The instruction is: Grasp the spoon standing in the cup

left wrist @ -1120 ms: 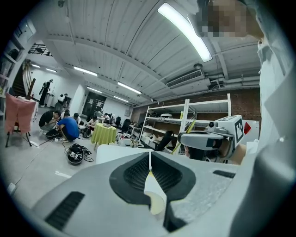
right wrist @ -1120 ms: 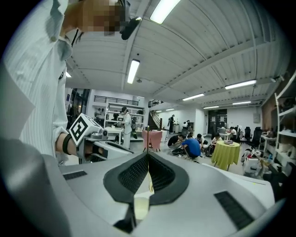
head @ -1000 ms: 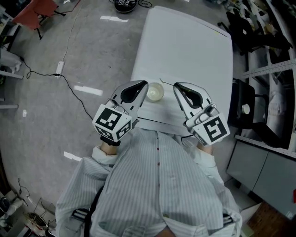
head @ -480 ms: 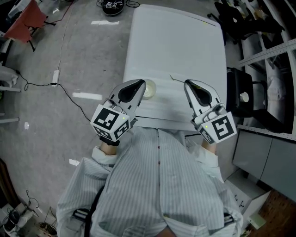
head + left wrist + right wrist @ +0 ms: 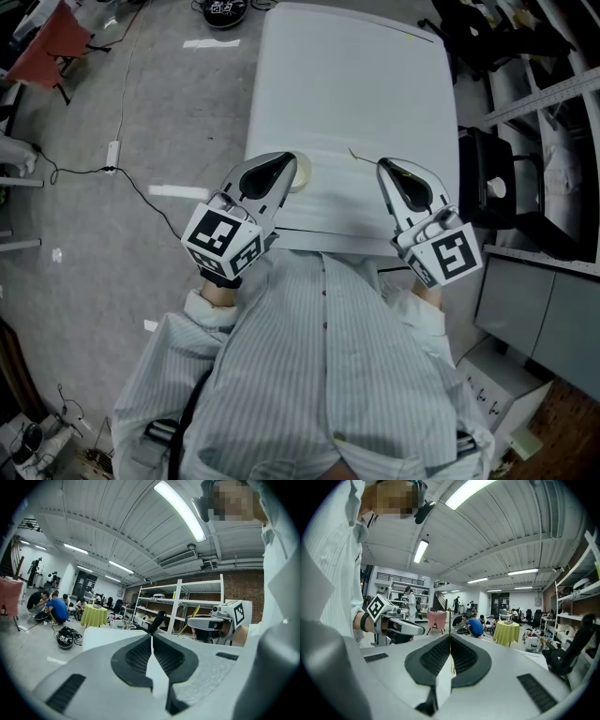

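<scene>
At the bottom of the head view, closest to the camera, the person's pale striped shirt [image 5: 319, 375] fills the frame, with both arms reaching forward over the near edge of the white rectangular worktop [image 5: 356, 84].

The left hand-held gripper [image 5: 287, 162], grey with black pads and a cube of square markers at its rear, has its jaws pressed together with nothing between them. Its tip overlaps the small round white cup [image 5: 304, 174], which stands near the worktop's near edge. Whether the two touch cannot be told.

The right hand-held gripper [image 5: 384, 167] is level with the left one and well apart from it. Its jaws are closed on the slim spoon [image 5: 359, 155]. In the right gripper view the spoon's thin handle rises from between the pads. From above, the spoon shows only as a fine line slanting away from the jaw tips, out of the cup and to the cup's right.

Beyond and to the left is the grey floor [image 5: 112, 234], crossed by a black cable [image 5: 131, 159].
</scene>
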Demonstrator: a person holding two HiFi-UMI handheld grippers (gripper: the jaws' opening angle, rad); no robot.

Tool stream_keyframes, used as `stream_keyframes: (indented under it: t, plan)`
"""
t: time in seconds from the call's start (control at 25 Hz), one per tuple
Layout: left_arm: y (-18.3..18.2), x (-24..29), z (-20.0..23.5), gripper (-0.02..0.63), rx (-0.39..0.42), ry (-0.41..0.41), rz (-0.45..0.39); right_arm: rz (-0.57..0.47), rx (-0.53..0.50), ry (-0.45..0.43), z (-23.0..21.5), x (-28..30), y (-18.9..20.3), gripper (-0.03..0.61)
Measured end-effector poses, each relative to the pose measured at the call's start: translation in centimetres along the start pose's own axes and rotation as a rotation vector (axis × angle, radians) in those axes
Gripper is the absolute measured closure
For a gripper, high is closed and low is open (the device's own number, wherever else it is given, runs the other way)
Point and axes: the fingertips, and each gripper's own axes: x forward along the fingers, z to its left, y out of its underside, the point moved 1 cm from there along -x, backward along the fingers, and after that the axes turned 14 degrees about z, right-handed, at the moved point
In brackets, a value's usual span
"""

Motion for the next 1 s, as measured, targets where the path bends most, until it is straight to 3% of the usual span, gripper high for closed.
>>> stream_keyframes:
  t: [0.68,1.0]
  plan:
    - [0.0,0.3,0.0,0.595,-0.015,0.003,0.001,0.019,-0.014,-0.040,0.4,1.2,0.8,0.566]
    - [-1.3,-0.2,0.5,0.595,0.032,-0.023,-0.024,0.019,-0.009,-0.056,0.3,1.5,0.8,0.567]
